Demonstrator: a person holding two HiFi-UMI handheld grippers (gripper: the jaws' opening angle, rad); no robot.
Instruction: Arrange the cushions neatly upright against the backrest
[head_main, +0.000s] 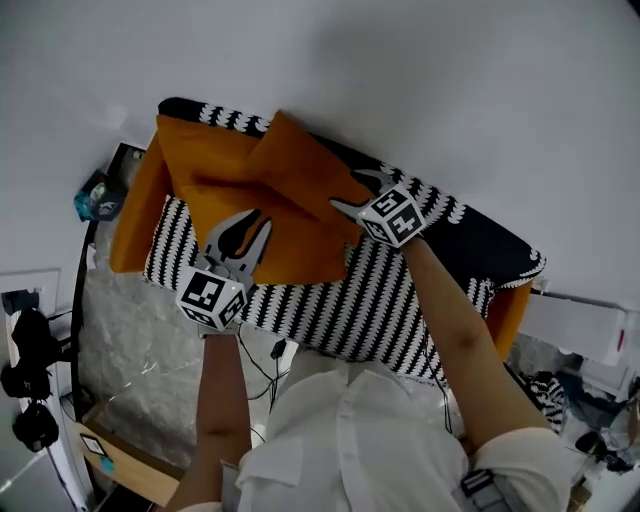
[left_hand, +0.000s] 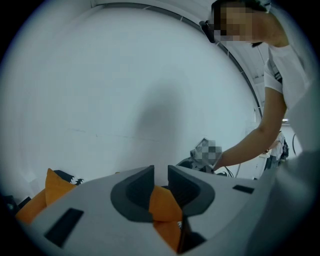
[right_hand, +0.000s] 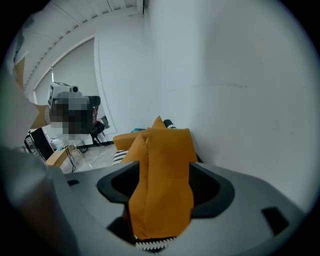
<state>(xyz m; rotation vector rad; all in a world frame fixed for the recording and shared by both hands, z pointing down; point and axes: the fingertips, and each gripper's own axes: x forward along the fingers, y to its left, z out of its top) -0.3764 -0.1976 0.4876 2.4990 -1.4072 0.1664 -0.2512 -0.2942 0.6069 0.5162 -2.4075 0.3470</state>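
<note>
Orange cushions lie overlapped on the left half of a sofa with a black-and-white zigzag seat (head_main: 330, 310) and a dark backrest (head_main: 470, 235). My left gripper (head_main: 240, 235) sits at the front edge of the lower cushion (head_main: 290, 250). In the left gripper view that gripper (left_hand: 160, 182) is shut on an orange cushion corner (left_hand: 162, 205). My right gripper (head_main: 355, 195) reaches to the rear cushion (head_main: 300, 165), which leans toward the backrest. In the right gripper view its jaws (right_hand: 162, 182) stand wide, and the cushion's edge (right_hand: 165, 170) rises loosely between them.
Orange armrests (head_main: 135, 215) (head_main: 508, 310) close the sofa's ends, and a white wall (head_main: 420, 90) stands right behind the backrest. To the left are a tripod with dark gear (head_main: 30, 370), a teal object (head_main: 95, 195) and a wooden piece (head_main: 125, 462). Clutter (head_main: 590, 400) fills the right.
</note>
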